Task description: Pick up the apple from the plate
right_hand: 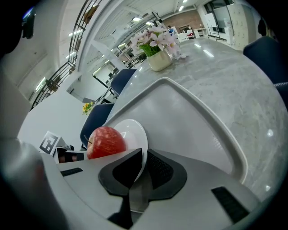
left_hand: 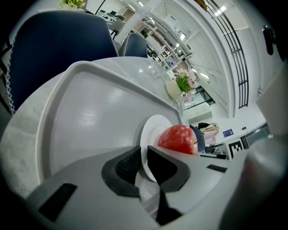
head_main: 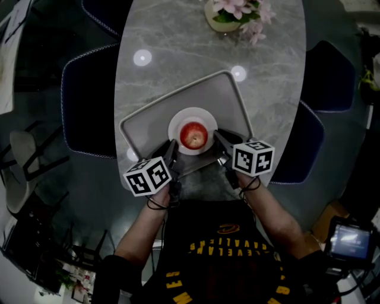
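Note:
A red apple sits on a small white plate, which is on a grey tray. My left gripper is at the plate's near-left edge, with the rim caught between its pads. My right gripper is at the plate's near-right edge, its pads pinching the rim in the same way. Neither gripper touches the apple. Each plate edge is partly hidden behind the jaws.
The tray lies at the near end of a grey marble table. A vase of pink flowers stands at the far end. Dark blue chairs flank the table on both sides.

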Demonstrator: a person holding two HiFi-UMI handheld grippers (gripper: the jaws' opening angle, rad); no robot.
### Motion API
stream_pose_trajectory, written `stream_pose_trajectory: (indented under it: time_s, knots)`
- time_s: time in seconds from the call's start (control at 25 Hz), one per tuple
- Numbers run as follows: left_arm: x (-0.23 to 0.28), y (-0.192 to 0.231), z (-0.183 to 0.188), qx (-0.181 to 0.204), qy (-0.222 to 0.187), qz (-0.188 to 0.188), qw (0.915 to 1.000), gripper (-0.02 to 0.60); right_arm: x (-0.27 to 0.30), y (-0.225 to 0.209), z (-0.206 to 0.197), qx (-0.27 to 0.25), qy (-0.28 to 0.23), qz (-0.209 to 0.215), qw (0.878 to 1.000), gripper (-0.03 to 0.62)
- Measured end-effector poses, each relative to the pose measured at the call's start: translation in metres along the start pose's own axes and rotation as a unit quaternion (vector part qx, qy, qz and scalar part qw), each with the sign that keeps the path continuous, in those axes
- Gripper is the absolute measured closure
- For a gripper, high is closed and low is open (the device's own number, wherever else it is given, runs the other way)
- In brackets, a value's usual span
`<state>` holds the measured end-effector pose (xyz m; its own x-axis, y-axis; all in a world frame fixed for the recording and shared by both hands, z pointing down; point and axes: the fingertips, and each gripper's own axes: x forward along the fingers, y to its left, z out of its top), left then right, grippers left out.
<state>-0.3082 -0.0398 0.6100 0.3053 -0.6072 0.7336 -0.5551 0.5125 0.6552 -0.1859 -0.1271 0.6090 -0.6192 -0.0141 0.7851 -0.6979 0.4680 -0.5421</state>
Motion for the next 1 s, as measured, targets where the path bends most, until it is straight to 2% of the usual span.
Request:
stream_pose_trajectory:
  time_s: [0.48, 0.6, 0.72, 1.0]
  knots:
    - [-0.004, -0.007, -0.007, -0.006, 0.009, -0.013, 0.9999, 0.537, -0.009, -0.004, -0.011, 0.039, -0.003, -0.001, 0.999, 0.551]
    - [-0.007, -0.006, -0.01, 0.0, 0.013, -0.007, 0.9999, 0.537, -0.015, -0.001, -0.01, 0.04, -0.011, 0.0, 0.999, 0.553]
    - [-0.007, -0.017, -0.014, 0.002, 0.018, -0.024, 0.9995, 0.537, -0.023, -0.001, -0.013, 0.046, -0.019, -0.002, 0.999, 0.553]
    - [-0.009, -0.03, -0.025, 0.024, 0.028, -0.033, 0.9988, 0.537, -0.041, -0.007, -0.027, 0.063, -0.039, -0.003, 0.997, 0.553]
